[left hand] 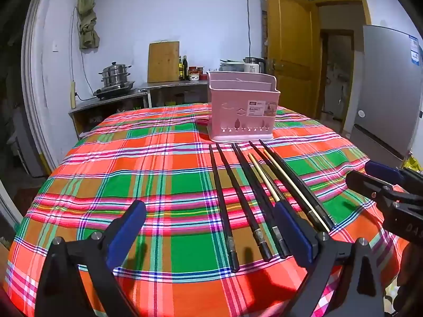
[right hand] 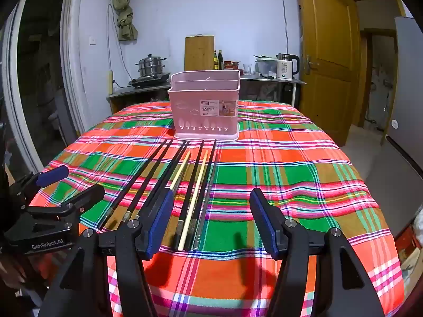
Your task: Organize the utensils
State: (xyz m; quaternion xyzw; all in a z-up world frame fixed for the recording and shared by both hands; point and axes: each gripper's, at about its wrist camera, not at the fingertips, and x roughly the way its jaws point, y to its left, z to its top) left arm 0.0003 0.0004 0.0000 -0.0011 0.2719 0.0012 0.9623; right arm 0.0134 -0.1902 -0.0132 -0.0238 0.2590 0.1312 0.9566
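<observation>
Nearest me, my left gripper (left hand: 208, 231) hangs over the front edge of the desk (left hand: 111, 179) with its blue-padded fingers (left hand: 127, 232) spread wide and nothing between them. My right gripper (right hand: 211, 222) sits just beside it, fingers (right hand: 264, 222) also apart and empty. Both tilt down toward the bright plaid cloth (right hand: 290, 174) that covers the desk.

Just past the fingertips lie the chopsticks (left hand: 246, 192), side by side and fanned slightly, thick ends toward me and tips pointing away. Most are black with metal-banded ends; two are pale, cream-coloured sticks (right hand: 194, 198) lying among the dark ones. In the left view my right finger pad covers the near part of one pair.

Beyond the tips, almost touching them, a pink basket (right hand: 205, 105) stands upright with a label on its front, a divider inside and cut-out shapes along its base.

Further back I see a counter with a steamer pot (left hand: 115, 75), a cutting board (left hand: 163, 62), bottles and a kettle (right hand: 286, 67), then a wooden door (right hand: 327, 52).
</observation>
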